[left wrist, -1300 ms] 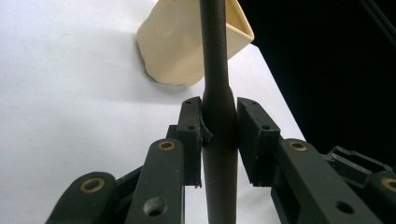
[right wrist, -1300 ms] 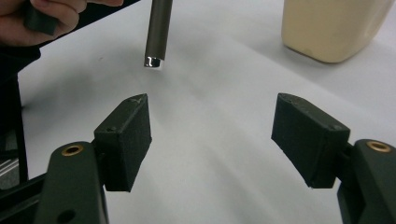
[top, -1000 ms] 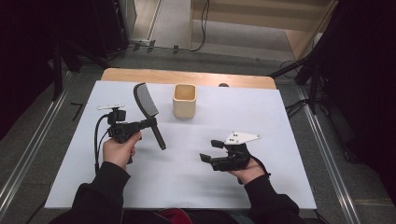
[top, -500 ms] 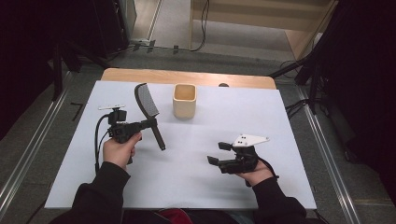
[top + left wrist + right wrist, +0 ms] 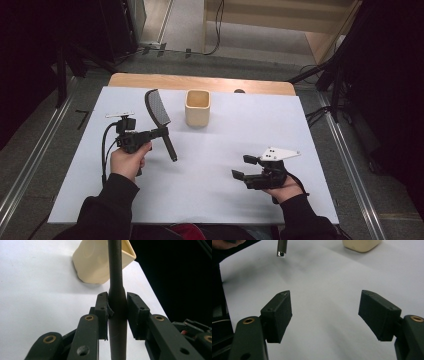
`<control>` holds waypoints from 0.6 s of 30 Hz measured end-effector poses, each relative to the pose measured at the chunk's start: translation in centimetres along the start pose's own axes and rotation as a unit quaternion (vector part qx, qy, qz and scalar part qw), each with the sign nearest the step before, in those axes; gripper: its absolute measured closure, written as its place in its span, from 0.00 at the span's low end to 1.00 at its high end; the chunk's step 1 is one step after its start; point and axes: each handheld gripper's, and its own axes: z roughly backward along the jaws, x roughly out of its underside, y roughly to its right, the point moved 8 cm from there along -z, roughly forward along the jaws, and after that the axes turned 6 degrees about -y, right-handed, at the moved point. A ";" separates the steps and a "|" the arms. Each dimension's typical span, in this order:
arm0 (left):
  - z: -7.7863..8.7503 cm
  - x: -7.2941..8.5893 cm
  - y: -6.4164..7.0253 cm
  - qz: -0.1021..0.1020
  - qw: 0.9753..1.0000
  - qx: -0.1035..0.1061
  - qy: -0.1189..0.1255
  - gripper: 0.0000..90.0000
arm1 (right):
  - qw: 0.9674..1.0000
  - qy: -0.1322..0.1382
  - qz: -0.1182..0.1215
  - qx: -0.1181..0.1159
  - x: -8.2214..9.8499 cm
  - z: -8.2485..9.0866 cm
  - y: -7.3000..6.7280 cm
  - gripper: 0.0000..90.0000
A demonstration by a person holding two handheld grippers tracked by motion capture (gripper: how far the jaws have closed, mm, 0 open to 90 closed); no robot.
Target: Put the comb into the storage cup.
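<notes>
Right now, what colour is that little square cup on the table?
Pale cream; the cup shows best in the high view.

Lighting is uneven in the high view: the white table cover (image 5: 210, 175) at frame centre is brightly and evenly lit from above, while the left and right margins fall to near black. Shadows on the cover are soft and short. The left gripper view is overexposed at upper left, black at upper right; the cream cup (image 5: 97, 262) there is slightly soft, the near jaws sharp. The right gripper view shows diffuse grey shadows at upper left and mild blur along the top edge.
</notes>
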 end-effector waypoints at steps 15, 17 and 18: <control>0.0 -0.1 0.0 -0.003 1.000 0.001 0.002 0.81 | 1.000 0.002 -0.011 0.018 1.3 1.8 1.2 0.28; 0.0 -0.2 0.0 -0.005 1.000 0.001 0.003 0.81 | 1.000 0.001 -0.010 0.019 1.4 2.0 1.3 0.28; 0.0 -0.3 0.0 -0.006 1.000 0.001 0.004 0.81 | 1.000 0.001 -0.013 0.019 1.5 2.1 1.3 0.28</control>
